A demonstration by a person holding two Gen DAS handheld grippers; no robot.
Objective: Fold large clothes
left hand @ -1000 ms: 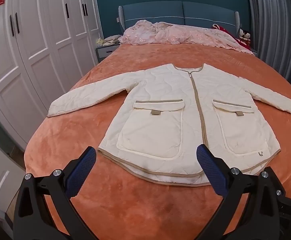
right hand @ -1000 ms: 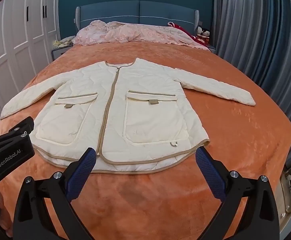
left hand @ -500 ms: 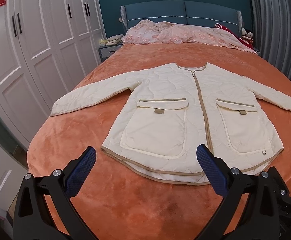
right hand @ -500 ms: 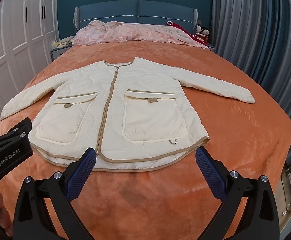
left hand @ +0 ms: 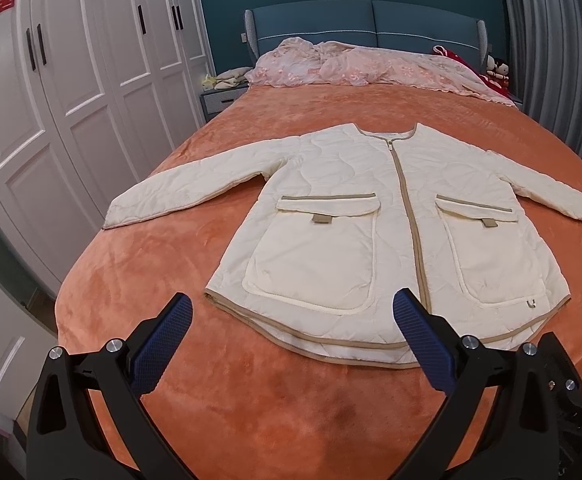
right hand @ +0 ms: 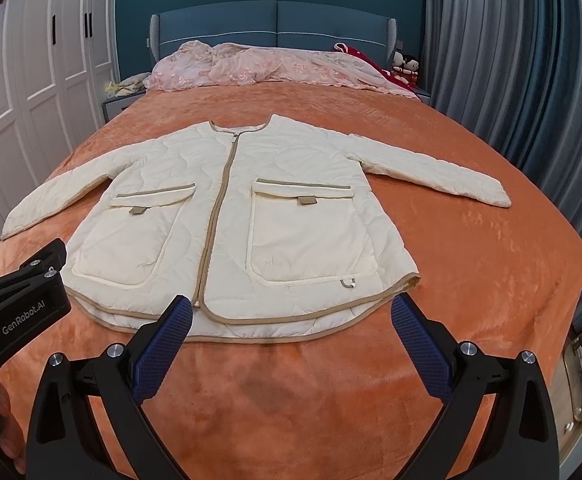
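Note:
A cream quilted jacket [left hand: 371, 216] with tan trim, a closed zip and two big front pockets lies flat and face up on the orange bedspread [left hand: 251, 408], sleeves spread out to both sides. It also shows in the right wrist view [right hand: 275, 208]. My left gripper [left hand: 293, 328] is open and empty, hovering above the bed just short of the hem's left half. My right gripper [right hand: 291, 328] is open and empty above the hem's right half. The left gripper's body [right hand: 19, 304] shows at the left of the right wrist view.
A crumpled pink blanket [left hand: 355, 64] lies by the blue headboard [left hand: 371, 20]. White wardrobes [left hand: 71, 92] stand along the left, a nightstand [left hand: 219, 96] beside them. Grey-blue curtains [right hand: 531, 92] hang on the right. The bed's edges drop off left and right.
Both grippers have drifted slightly, so the jacket sits a little farther right in the left view and a little higher in the right view. Both stay open. The jacket has not moved.

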